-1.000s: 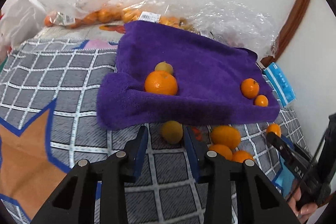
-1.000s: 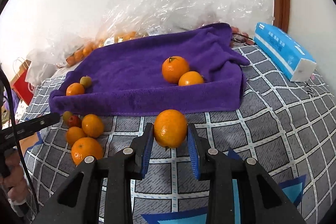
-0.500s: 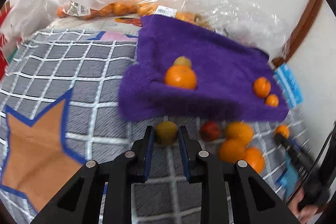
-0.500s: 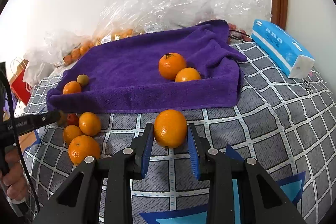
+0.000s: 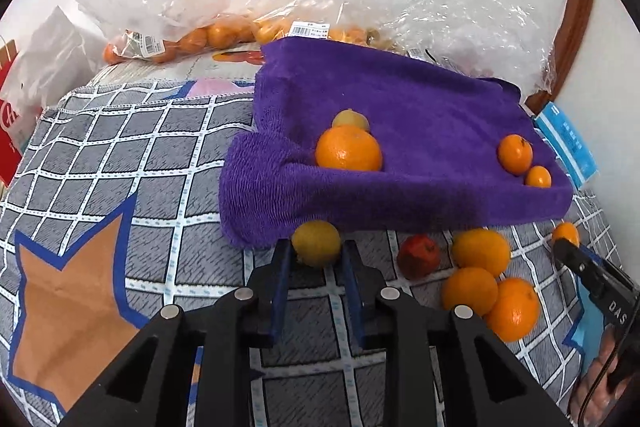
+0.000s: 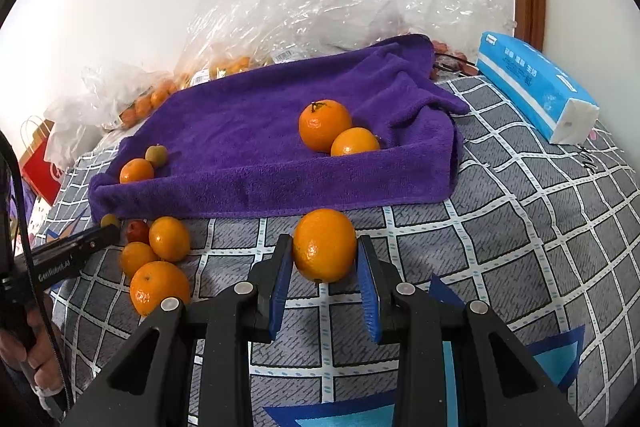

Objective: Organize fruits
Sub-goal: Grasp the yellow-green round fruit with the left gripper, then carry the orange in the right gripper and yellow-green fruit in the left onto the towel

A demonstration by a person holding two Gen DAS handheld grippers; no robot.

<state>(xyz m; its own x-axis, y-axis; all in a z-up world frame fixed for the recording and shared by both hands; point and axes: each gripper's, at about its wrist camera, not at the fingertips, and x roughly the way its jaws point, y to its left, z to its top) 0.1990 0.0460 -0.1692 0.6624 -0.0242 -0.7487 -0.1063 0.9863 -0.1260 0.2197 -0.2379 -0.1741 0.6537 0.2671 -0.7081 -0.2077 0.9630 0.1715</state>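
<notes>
left tongs [image 5: 316, 257] pinching yellow fruit [image 5: 316, 242], right tongs [image 6: 325, 259] (orange [image 6: 324, 245])

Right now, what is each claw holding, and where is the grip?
Left claw pinches the small yellow-green fruit across its sides. Right claw clamps an orange across its middle.

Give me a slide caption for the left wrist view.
Left gripper shut on a yellow fruit beside the purple towel.
</notes>
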